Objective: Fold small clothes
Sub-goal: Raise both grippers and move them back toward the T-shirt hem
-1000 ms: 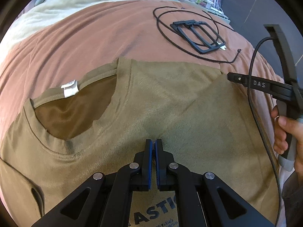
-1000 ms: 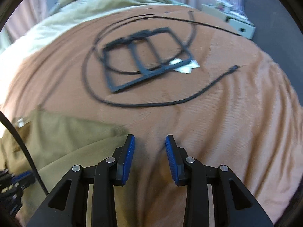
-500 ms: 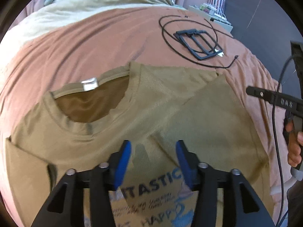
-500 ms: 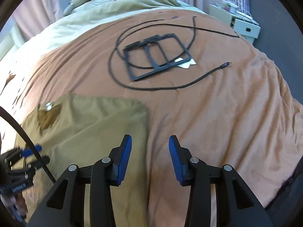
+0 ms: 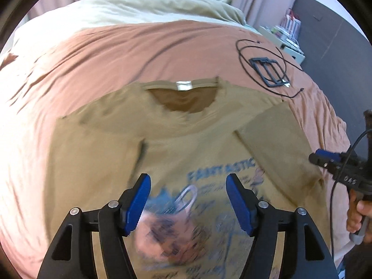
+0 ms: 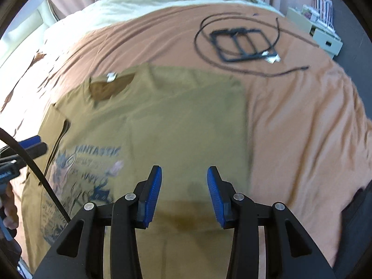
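Left tongs (image 5: 188, 200), pressed together a second ago, are opening, nothing pinched. Right tongs (image 6: 183, 193) spread, empty. Both pulled back: olive T-shirt (image 5: 176, 144) now fills centre frame, sleeves folded in, on the bed (image 5: 116, 46). Chest print blurred, bottom hem cut off.

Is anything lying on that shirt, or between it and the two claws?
Nothing visible. The t-shirt lies bare on the bedspread below both grippers, the left gripper opening over the print. The black frame and cable sit apart, beyond it.
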Action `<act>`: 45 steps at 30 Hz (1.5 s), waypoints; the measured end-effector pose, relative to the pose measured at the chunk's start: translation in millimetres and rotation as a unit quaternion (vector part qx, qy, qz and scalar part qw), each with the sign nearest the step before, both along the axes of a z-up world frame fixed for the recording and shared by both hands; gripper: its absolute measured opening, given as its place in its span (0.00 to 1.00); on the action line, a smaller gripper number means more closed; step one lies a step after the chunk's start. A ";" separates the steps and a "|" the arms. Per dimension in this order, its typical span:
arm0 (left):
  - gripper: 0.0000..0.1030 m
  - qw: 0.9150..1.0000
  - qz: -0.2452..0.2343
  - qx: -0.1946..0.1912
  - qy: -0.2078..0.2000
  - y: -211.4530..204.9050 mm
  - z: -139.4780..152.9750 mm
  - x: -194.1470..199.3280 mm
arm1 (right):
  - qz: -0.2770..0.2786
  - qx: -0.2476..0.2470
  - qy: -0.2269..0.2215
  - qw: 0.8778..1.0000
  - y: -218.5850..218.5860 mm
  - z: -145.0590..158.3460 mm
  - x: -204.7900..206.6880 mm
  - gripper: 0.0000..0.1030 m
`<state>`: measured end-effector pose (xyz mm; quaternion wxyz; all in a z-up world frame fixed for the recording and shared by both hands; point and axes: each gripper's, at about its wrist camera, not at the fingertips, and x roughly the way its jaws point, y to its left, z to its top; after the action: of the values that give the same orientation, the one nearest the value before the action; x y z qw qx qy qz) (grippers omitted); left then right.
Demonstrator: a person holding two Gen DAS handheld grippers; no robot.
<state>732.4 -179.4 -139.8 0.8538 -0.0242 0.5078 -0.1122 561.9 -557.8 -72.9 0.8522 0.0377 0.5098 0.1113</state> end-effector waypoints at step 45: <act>0.91 0.991 0.099 -0.036 -0.085 186.0 108.3 -319.4 | -0.089 0.023 -0.093 0.991 -23.4 126.8 -327.1 0.98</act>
<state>413.0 6.5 -31.5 0.8995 -0.0953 0.4238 -0.0476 234.9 -581.2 54.0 0.9015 0.0923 0.4198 0.0500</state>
